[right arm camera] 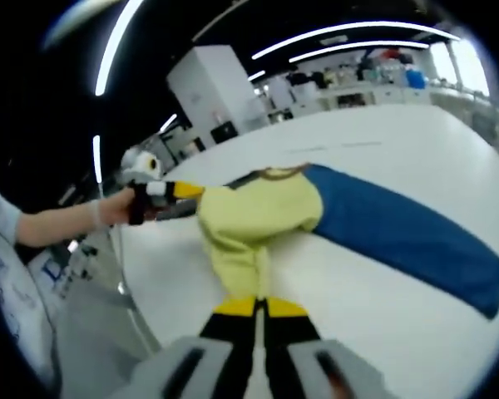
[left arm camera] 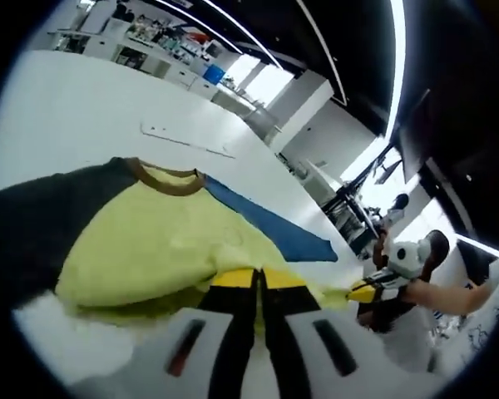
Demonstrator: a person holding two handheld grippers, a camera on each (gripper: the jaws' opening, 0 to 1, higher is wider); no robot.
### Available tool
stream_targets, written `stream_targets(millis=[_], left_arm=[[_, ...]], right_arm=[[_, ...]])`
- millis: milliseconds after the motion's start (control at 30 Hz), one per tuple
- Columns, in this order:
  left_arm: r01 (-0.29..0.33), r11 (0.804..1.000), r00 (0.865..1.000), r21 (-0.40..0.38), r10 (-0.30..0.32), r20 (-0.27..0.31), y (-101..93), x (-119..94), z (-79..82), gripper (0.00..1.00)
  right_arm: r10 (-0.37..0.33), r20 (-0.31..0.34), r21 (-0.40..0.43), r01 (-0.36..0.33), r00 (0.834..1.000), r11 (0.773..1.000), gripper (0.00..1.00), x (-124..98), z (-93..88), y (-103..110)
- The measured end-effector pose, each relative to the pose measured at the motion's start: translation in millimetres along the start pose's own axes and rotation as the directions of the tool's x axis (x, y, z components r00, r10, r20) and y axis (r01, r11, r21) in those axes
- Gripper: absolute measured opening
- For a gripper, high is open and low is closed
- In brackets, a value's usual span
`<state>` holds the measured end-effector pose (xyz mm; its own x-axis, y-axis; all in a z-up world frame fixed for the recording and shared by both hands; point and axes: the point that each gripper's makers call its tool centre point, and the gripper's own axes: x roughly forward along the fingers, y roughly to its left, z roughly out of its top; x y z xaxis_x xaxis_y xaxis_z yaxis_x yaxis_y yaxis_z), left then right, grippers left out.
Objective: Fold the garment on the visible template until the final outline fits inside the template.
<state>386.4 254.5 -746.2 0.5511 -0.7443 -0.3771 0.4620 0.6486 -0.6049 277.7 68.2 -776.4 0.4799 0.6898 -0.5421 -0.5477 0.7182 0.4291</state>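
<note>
A garment (left arm camera: 166, 241) with a yellow body, a brown collar (left arm camera: 166, 179), a blue sleeve (left arm camera: 274, 224) and a dark sleeve (left arm camera: 33, 224) lies on the white table (left arm camera: 83, 100). My left gripper (left arm camera: 256, 278) is shut on the yellow hem, lifting it. In the left gripper view my right gripper (left arm camera: 362, 291) pinches the hem's far end. In the right gripper view my right gripper (right arm camera: 260, 307) is shut on bunched yellow cloth (right arm camera: 258, 208), the blue sleeve (right arm camera: 399, 229) lies spread to the right, and my left gripper (right arm camera: 183, 191) grips the other corner.
Faint outline marks (left arm camera: 187, 141) sit on the table beyond the collar. A person's arm (right arm camera: 50, 224) reaches in from the left, near the table edge (right arm camera: 133, 291). Cluttered benches (left arm camera: 150, 33) and a white cabinet (right arm camera: 212, 87) stand far behind.
</note>
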Motion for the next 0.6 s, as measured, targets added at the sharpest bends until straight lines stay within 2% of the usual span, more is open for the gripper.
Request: stream_targets(millis=[167, 300, 500, 600], left_arm=[[-0.029, 0.999, 1.0, 0.028, 0.029, -0.009, 14.5, 9.8, 14.5, 0.0], [-0.072, 0.997, 0.997, 0.041, 0.072, -0.009, 25.6, 20.3, 20.7, 0.0], [-0.129, 0.989, 0.991, 0.067, 0.13, -0.01, 31.8, 35.8, 19.3, 0.0], [-0.147, 0.987, 0.989, 0.064, 0.148, -0.007, 34.2, 41.8, 18.3, 0.0]], right_arm=[[-0.003, 0.019, 0.004, 0.003, 1.0, 1.0, 0.0, 0.4, 4.7, 2.3], [-0.016, 0.057, 0.049, 0.013, 0.998, 0.999, 0.0, 2.2, 10.6, -1.7], [-0.033, 0.104, 0.123, 0.02, 0.994, 0.992, 0.0, 6.4, 17.4, -8.1], [-0.043, 0.106, 0.133, 0.028, 0.993, 0.991, 0.0, 9.3, 15.5, -14.4]])
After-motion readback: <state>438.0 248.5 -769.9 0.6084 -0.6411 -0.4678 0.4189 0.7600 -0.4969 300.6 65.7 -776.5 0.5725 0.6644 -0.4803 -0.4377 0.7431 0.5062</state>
